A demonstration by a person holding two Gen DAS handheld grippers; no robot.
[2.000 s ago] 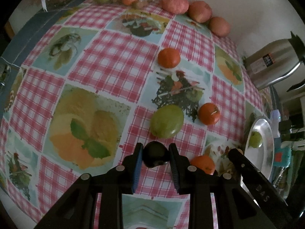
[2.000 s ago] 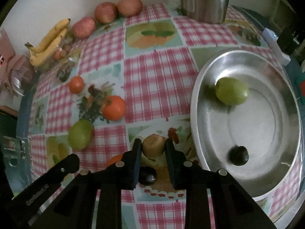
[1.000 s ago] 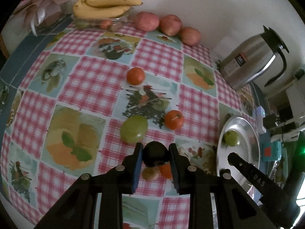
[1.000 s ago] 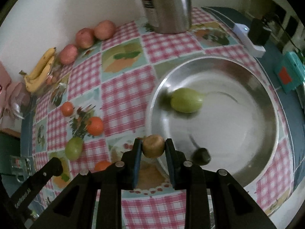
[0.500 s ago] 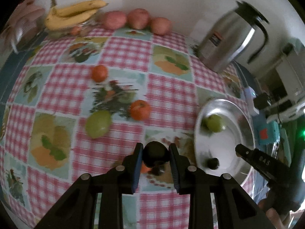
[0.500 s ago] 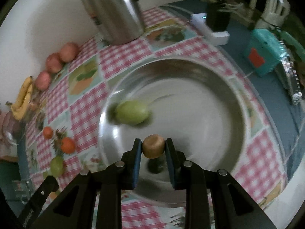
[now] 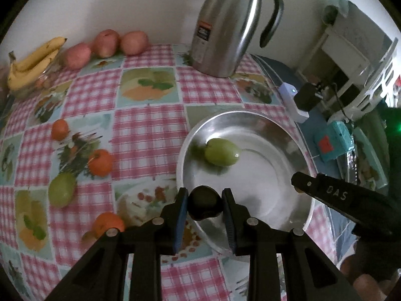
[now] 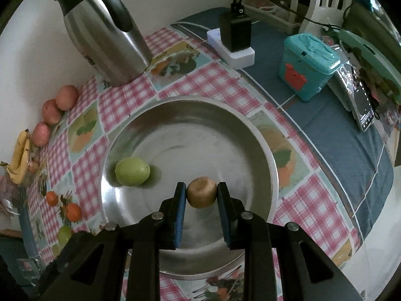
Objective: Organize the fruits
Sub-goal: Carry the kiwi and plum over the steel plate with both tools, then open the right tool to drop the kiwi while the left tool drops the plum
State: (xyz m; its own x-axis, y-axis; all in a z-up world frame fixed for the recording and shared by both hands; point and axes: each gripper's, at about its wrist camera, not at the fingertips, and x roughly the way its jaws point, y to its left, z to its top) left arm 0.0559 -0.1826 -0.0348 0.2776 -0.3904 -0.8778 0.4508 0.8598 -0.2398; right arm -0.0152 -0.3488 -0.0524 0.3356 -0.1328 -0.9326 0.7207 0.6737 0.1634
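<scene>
While both grippers are hanging over the metal bowl (image 8: 263, 150), each one is clamping a small fruit between its blue pads. The left gripper (image 7: 205, 204) is squeezing a dark round fruit (image 7: 205, 206) above the bowl's near rim, and the right gripper (image 8: 201, 195) is pinching a brown fruit (image 8: 202, 192) over the middle of the bowl. A green fruit (image 8: 132, 171) is lying inside the bowl, toward the side nearest the wall. In the left wrist view the right gripper's black body is reaching in from the right edge, over the far side of the bowl.

The bowl is sitting on a checked tablecloth (image 7: 147, 135) printed with fruit pictures. Left of the bowl, out on the cloth, three orange fruits are lying apart from one another: one far (image 7: 60, 130), one in the middle (image 7: 100, 163) and one close (image 7: 108, 227), with a second green fruit (image 7: 62, 189) resting between the last two. Three red apples (image 7: 106, 40) are lining up against the wall, and a bunch of bananas (image 7: 32, 61) is lying just beside them. A steel jug (image 7: 226, 27) with a black handle is standing behind the bowl. To the right, off the checked cloth, a white power strip (image 8: 231, 50) is carrying a black adapter, and a teal box (image 8: 307, 66) with a red patch is sitting near it
</scene>
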